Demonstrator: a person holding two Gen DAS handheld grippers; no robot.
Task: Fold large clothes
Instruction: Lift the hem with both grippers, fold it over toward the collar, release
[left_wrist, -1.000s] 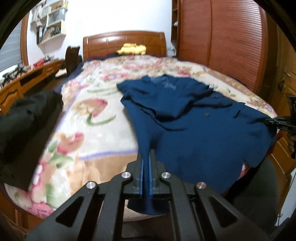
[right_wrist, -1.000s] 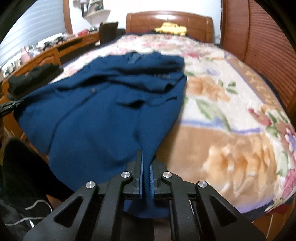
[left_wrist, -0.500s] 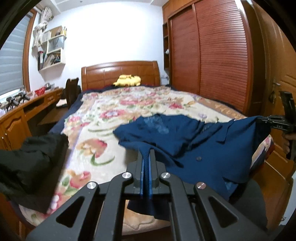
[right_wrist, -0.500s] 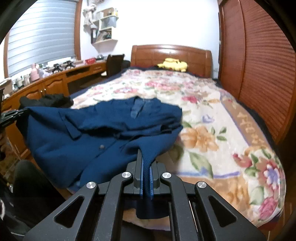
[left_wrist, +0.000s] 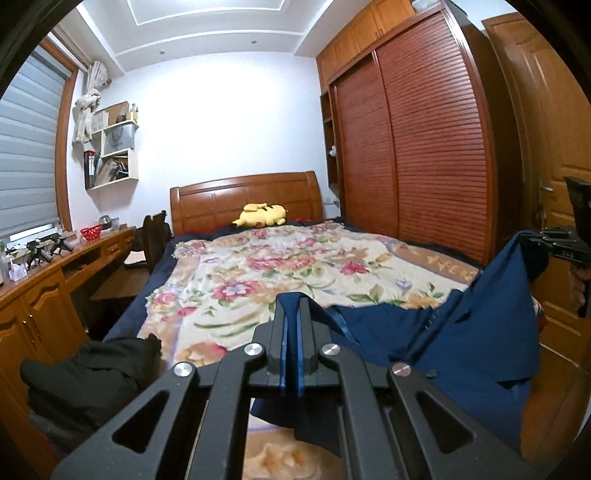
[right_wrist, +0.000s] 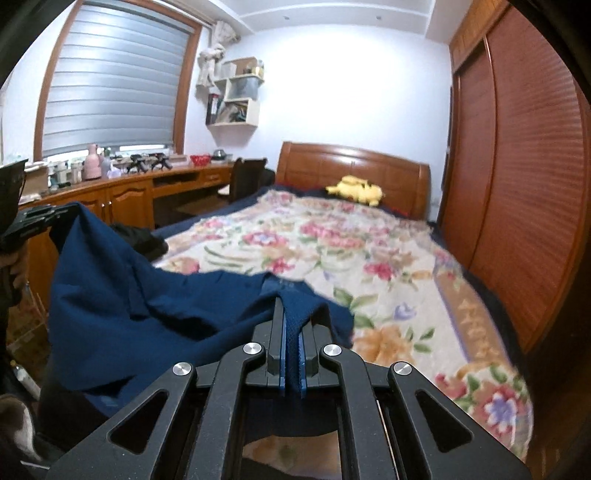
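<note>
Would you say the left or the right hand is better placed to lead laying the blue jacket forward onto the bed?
Probably the right. Both tools are shut on the blue jacket, but the right tool faces open floral blanket, while black clothes lie beside the left tool.

even indoor light fills the room, and the white wall (left_wrist: 229, 122) glares softly. fisheye bending curves the wardrobe (left_wrist: 424, 147) and window blind (right_wrist: 110, 81), with black vignette corners. the floral bedspread (right_wrist: 369, 258) is motion-blurred.
</note>
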